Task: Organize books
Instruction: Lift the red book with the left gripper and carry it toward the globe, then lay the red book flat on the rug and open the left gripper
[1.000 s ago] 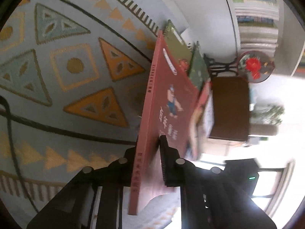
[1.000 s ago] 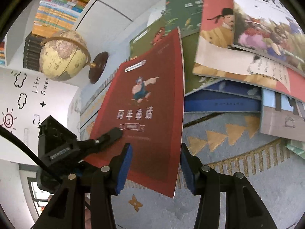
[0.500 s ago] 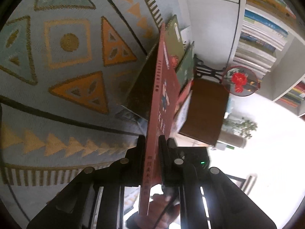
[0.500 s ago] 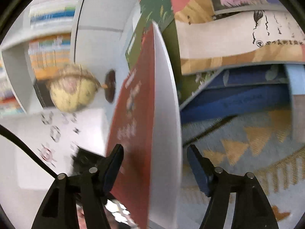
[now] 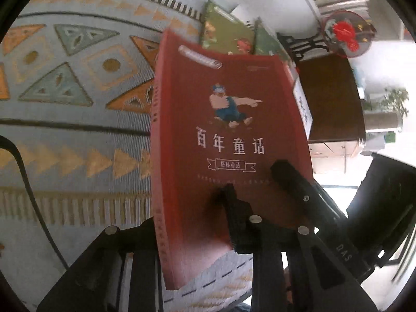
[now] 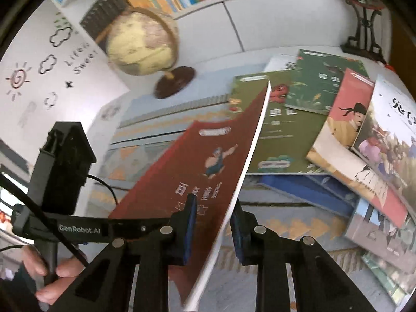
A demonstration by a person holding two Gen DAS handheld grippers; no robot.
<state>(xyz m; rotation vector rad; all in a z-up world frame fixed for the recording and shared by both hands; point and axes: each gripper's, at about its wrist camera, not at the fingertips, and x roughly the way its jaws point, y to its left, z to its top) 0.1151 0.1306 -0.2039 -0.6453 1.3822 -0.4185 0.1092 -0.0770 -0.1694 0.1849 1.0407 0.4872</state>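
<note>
In the left wrist view, a patterned rug (image 5: 72,109) of triangles and arrow bands fills the left side, with a black cable (image 5: 28,182) curving across it. At the centre the red book (image 5: 228,140) is held off the floor, its cover facing the camera and its spine on the left; the left hand-held gripper (image 5: 192,223) is clamped on the book's lower edge, one finger (image 5: 235,215) pressed on the cover and the other behind the spine side. Only this view shows the other tool's black finger (image 5: 296,182) lying across the cover's lower right corner, and, further right, a dark wooden cabinet (image 5: 330,98), a round red fan ornament (image 5: 345,33) on a black stand, and a potted plant (image 5: 390,104). In the right wrist view, starting at the left, a bare hand (image 6: 49,278) grips the left tool's handle beneath a wall with cloud and sun doodles; a globe (image 6: 143,46) stands on the floor before white cabinets. The red book (image 6: 197,182) appears here tilted, its white page edge running between the blue-padded fingers of the right hand-held gripper (image 6: 213,223); the pads sit close on either side, but whether they pinch the pages cannot be told. To the right, only here, a pile of books (image 6: 325,130) lies overlapping on the rug: green covers, a pink one, a white illustrated one, and blue ones beneath.
</note>
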